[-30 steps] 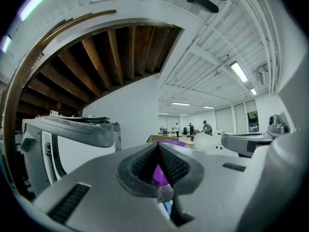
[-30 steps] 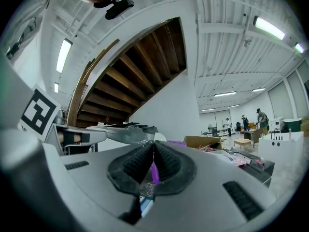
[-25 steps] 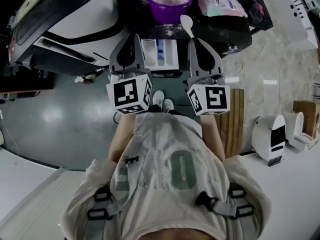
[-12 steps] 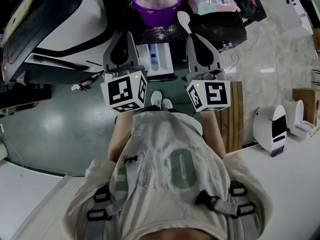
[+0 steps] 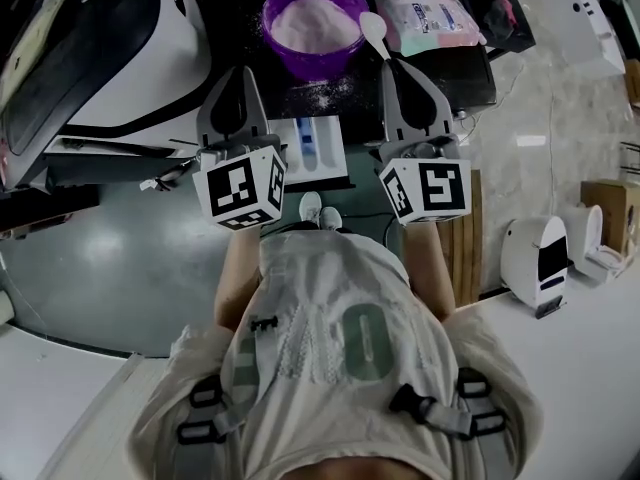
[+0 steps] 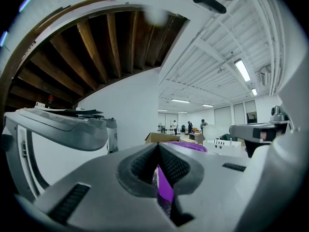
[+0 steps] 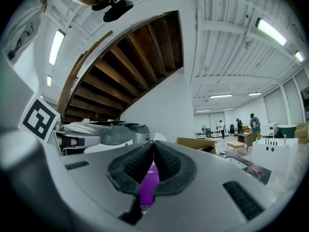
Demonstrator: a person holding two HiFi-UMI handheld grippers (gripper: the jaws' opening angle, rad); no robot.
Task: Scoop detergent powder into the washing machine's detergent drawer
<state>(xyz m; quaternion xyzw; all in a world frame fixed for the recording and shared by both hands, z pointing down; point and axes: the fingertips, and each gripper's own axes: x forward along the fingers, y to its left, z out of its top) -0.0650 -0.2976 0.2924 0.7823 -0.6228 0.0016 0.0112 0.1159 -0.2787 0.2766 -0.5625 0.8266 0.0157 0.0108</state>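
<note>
A purple bowl point(image 5: 312, 16) of pale powder stands on the dark top at the far middle. Below it the white detergent drawer point(image 5: 318, 150) with blue inserts is pulled out, between my two grippers. My right gripper point(image 5: 392, 63) is shut on a white spoon point(image 5: 372, 30), whose bowl end sits just right of the purple bowl's rim. The spoon point(image 7: 158, 137) shows just past the closed jaws of the right gripper point(image 7: 153, 146). My left gripper point(image 5: 240, 71) is shut with nothing in it, left of the drawer; purple shows below its jaws point(image 6: 158, 149).
The washing machine point(image 5: 110, 48), white and black, fills the left. A pink and blue detergent bag point(image 5: 428, 10) lies right of the bowl. Spilled powder point(image 5: 310, 90) dusts the dark top. White appliances point(image 5: 540, 263) stand on the floor at right.
Both grippers have moved forward toward the bowl. The spoon's bowl end now sits beside the purple bowl's right rim. Both grippers stay shut.
</note>
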